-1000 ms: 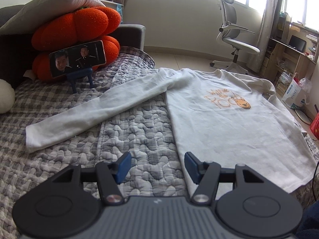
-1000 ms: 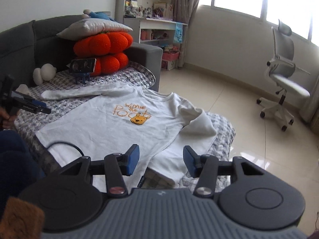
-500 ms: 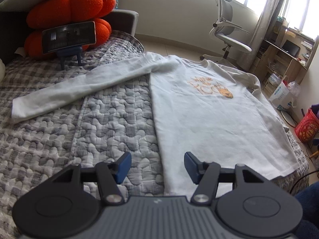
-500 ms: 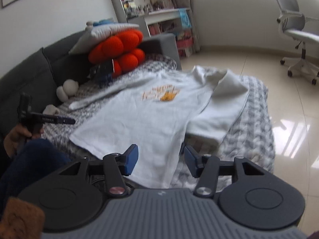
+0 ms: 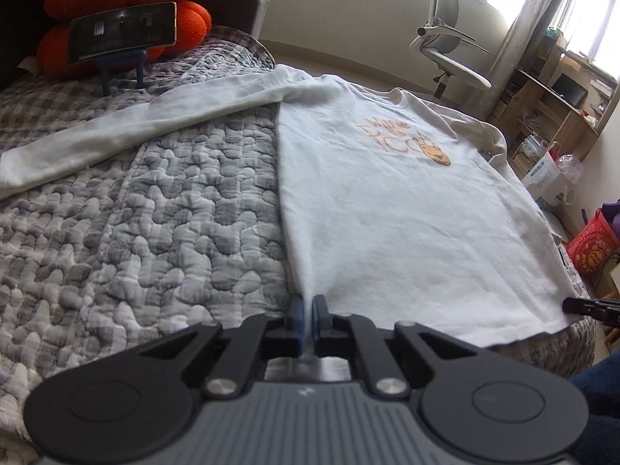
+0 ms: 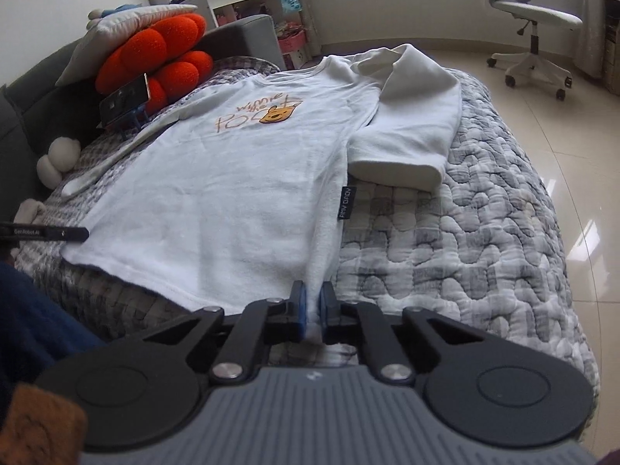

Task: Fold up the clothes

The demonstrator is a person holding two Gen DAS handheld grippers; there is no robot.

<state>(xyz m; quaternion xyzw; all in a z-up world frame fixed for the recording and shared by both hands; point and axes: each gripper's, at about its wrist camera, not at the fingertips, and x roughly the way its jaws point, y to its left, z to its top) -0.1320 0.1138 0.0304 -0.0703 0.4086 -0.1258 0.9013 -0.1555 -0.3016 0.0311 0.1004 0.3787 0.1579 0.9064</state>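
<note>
A white long-sleeved shirt (image 5: 387,213) with an orange bear print lies flat, front up, on a grey quilted bed. My left gripper (image 5: 308,302) is shut on the hem corner at the shirt's left side seam. In the right wrist view the shirt (image 6: 217,193) reaches down to my right gripper (image 6: 313,290), whose jaws are closing with the hem corner pinched between the blue pads. One sleeve (image 5: 155,124) stretches out straight to the left. The other sleeve (image 6: 410,128) lies doubled over beside the body. Each gripper's tip shows at the edge of the other view.
Orange pumpkin cushions (image 5: 128,7) and a phone on a blue stand (image 5: 124,31) sit at the head of the bed. A white office chair (image 6: 531,19) stands on the tiled floor. The grey quilt (image 6: 465,232) drops off at the right edge. A white plush toy (image 6: 58,155) lies at left.
Both grippers have come down to the shirt's hem and their jaws have gone from wide apart to pinched on the fabric at the two bottom corners.
</note>
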